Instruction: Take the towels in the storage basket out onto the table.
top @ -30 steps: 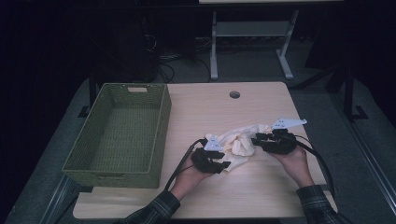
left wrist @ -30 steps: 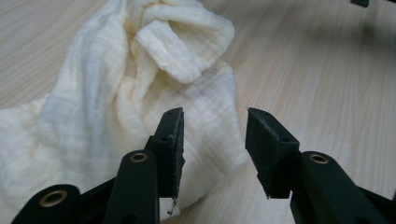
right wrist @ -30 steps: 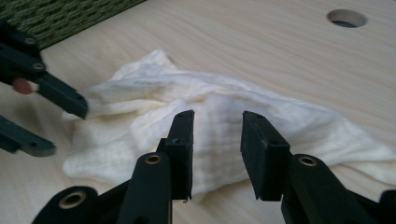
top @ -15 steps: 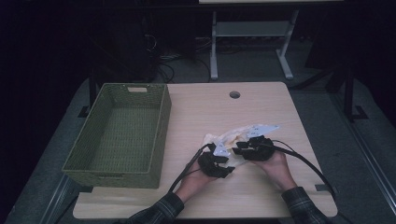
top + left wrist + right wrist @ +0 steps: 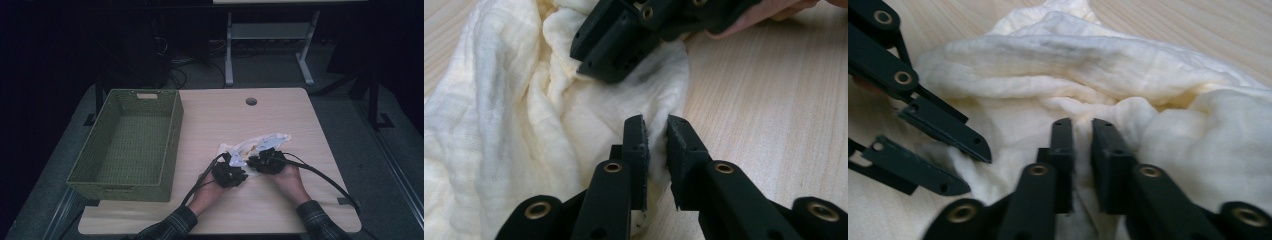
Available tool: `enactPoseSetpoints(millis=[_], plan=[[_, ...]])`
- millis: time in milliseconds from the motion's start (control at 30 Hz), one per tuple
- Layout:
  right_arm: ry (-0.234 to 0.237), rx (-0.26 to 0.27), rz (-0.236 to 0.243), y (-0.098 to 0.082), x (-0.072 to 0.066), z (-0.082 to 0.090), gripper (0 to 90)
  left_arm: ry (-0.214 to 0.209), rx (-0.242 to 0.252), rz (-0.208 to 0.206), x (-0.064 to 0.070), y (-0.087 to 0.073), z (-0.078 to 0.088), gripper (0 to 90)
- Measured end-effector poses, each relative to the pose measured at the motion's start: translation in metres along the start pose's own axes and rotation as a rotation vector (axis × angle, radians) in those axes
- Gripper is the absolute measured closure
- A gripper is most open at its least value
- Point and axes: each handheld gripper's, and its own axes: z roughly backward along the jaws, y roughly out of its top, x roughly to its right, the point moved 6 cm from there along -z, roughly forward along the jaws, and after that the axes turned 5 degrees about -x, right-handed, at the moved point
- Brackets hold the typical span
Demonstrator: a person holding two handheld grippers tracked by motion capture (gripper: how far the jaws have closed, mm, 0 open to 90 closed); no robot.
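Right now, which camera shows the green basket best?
The high view: the whole basket sits at the table's left side, and you look straight into it. The two gripper views look at the cloth instead.

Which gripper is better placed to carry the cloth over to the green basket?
Left, probably. Both the left gripper and right gripper pinch the cloth, but the left is nearer the basket.

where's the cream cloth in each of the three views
High view: the cream cloth lies crumpled right of table centre, just beyond both tongs.
Left gripper view: cloth covers the left half, a fold pinched between the left tongs.
Right gripper view: cloth spans the middle and right, a fold held in the right tongs.
Shared landmark: the light wooden table.
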Motion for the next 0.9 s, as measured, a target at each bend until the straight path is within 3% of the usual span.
enactPoseSetpoints(millis=[167, 367, 433, 633, 900], plan=[[-0.004, 0.012, 0.003, 0.001, 0.001, 0.006, 85.9, -0.017, 0.021, 0.022, -0.003, 0.002, 0.005, 84.8], [-0.002, 0.061, 0.004, 0.004, 0.006, 0.03, 86.3, -0.024, 0.053, 0.045, -0.008, 0.005, 0.022, 85.4], [0.011, 0.088, -0.009, 0.003, 0.009, 0.039, 86.2, -0.019, 0.067, 0.055, -0.012, 0.005, 0.029, 85.4], [-0.013, 0.142, -0.042, -0.01, 0.029, 0.068, 86.2, 0.016, 0.107, 0.107, -0.034, 0.002, 0.051, 85.6], [-0.038, 0.175, -0.088, -0.034, 0.048, 0.097, 86.1, 0.063, 0.141, 0.171, -0.052, -0.004, 0.072, 85.7]])
